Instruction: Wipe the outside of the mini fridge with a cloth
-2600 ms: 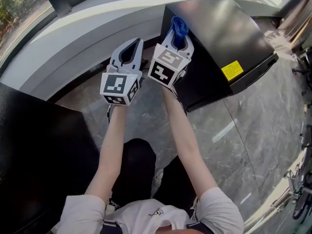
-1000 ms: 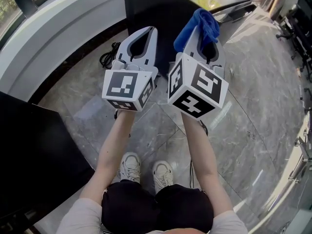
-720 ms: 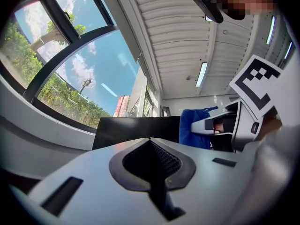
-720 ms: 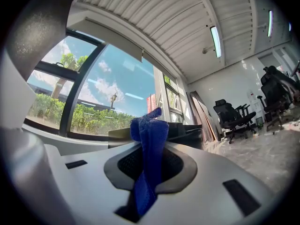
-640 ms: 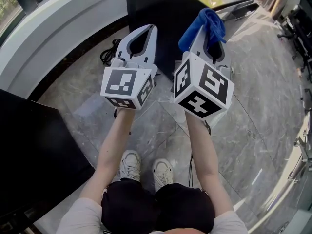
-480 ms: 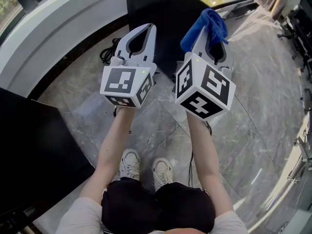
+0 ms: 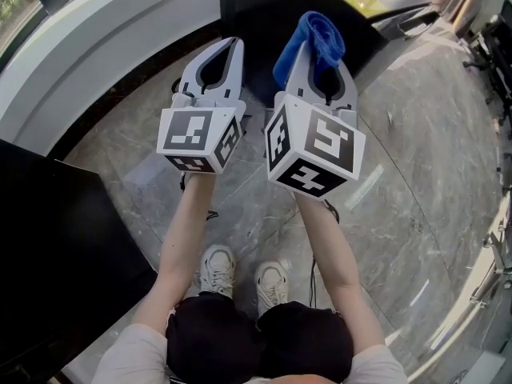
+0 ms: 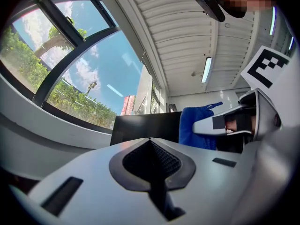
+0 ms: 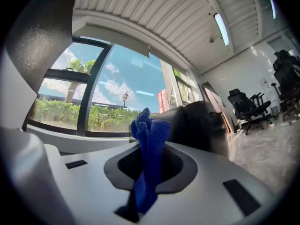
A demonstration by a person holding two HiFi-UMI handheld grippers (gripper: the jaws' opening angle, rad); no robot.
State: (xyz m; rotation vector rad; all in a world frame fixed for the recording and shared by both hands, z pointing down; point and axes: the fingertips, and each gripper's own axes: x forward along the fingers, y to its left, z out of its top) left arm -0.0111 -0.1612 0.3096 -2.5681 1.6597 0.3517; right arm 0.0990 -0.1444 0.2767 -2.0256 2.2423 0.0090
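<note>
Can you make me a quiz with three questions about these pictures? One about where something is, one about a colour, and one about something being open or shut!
1. Where is the cloth?
A on the floor
B on top of the fridge
C in the right gripper

2. What colour is the cloth?
A red
B blue
C yellow

3. How are the jaws of the left gripper?
A shut, with nothing in them
B wide open
C shut on a cup

Answers:
1 C, the right gripper view shows its jaws pinching the cloth.
2 B, it looks blue in every view.
3 A, the left gripper view shows its jaws meeting, empty.
</note>
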